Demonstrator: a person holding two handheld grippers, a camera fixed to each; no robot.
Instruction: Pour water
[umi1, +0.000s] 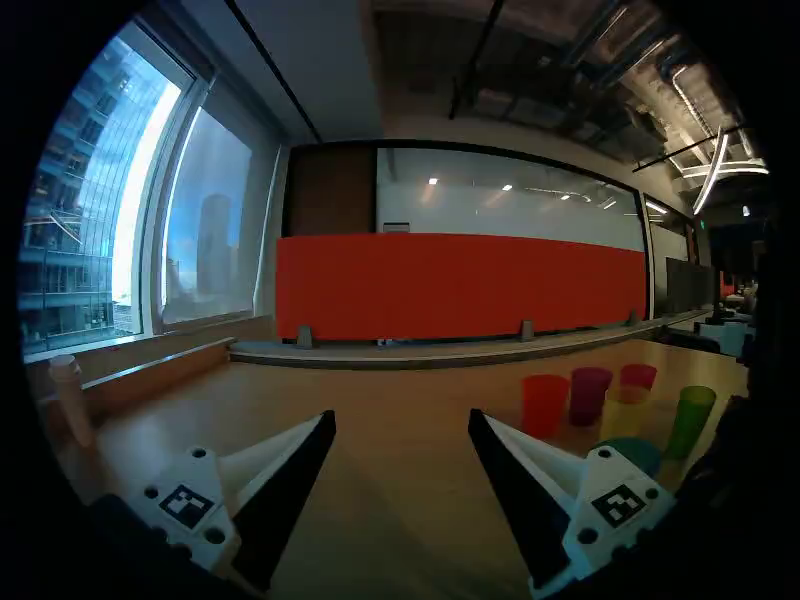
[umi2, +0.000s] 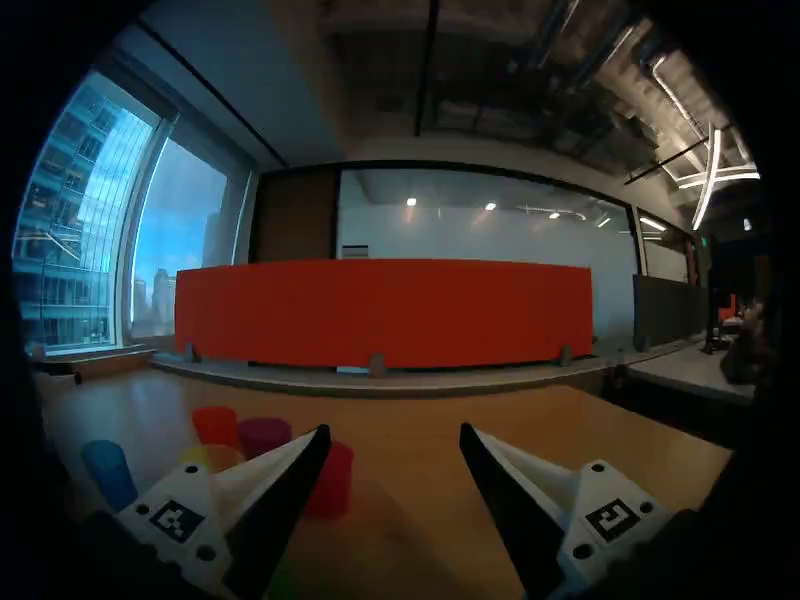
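Observation:
Several coloured plastic cups stand grouped on the wooden table (umi1: 400, 400). In the left gripper view they are to the right: an orange-red cup (umi1: 544, 403), a purple cup (umi1: 589, 393), a yellow cup (umi1: 623, 411) and a green cup (umi1: 691, 420), with a teal cup (umi1: 633, 453) partly behind the right finger. My left gripper (umi1: 401, 414) is open, holding nothing, left of the group. In the right gripper view the orange-red cup (umi2: 216, 424), purple cup (umi2: 264, 435), a red cup (umi2: 331, 480) and a blue cup (umi2: 108, 472) lie to the left. My right gripper (umi2: 394, 428) is open and holds nothing.
An orange divider panel (umi1: 460, 285) runs along the table's far edge. Tall windows (umi1: 100, 240) stand on the left. A pale pink cup (umi1: 72, 398) stands alone at the far left of the table. Another desk (umi2: 690, 370) lies beyond the table's right edge.

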